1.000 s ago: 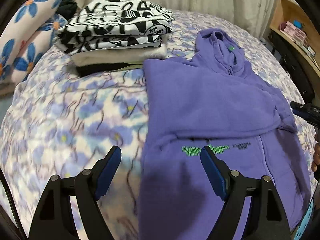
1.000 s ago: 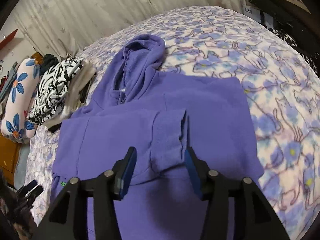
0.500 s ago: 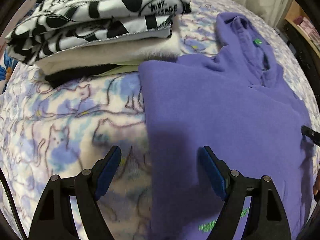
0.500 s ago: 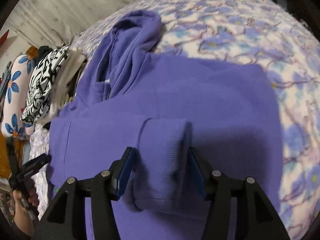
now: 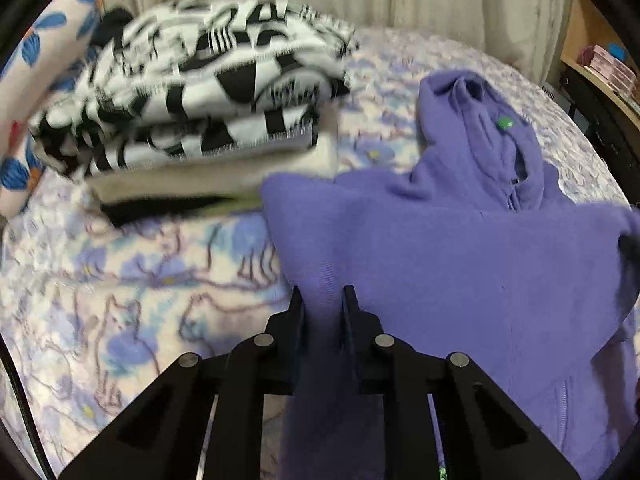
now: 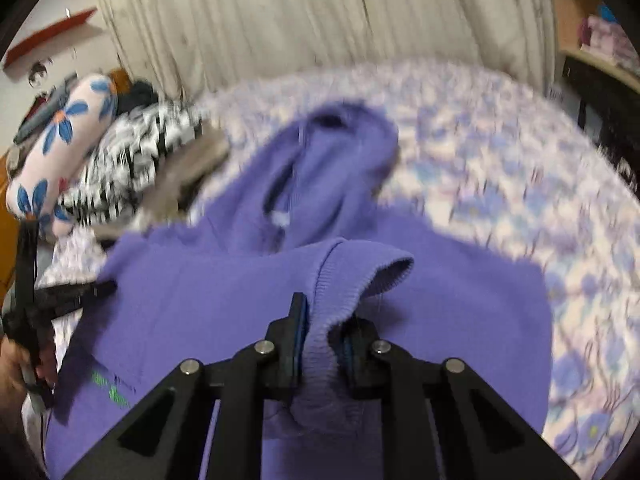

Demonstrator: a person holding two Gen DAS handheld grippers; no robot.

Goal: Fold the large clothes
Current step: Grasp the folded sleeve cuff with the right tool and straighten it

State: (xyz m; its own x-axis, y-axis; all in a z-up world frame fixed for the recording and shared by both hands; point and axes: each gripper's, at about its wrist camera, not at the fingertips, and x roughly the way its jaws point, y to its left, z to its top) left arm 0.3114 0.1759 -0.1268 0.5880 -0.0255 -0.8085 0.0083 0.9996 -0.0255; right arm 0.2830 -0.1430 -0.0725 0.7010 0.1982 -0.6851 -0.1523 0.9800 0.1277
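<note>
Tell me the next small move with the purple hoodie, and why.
Probably lift both pinched parts together and carry them toward the hood to fold the body over. The left hand-held gripper is shut on the hoodie along its side edge, and the right hand-held gripper is shut on the ribbed cuff, so both grips look set.

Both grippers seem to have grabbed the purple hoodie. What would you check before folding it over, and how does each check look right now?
1. Left gripper shut on the purple hoodie: ok, fabric is pinched between its fingers.
2. Right gripper shut on the ribbed cuff: ok.
3. Hood lying flat: not ok, it looks bunched.
4. Stack of folded clothes clear of the hoodie: cannot tell, their edges meet.
5. Bedspread not caught in either grip: cannot tell.
</note>
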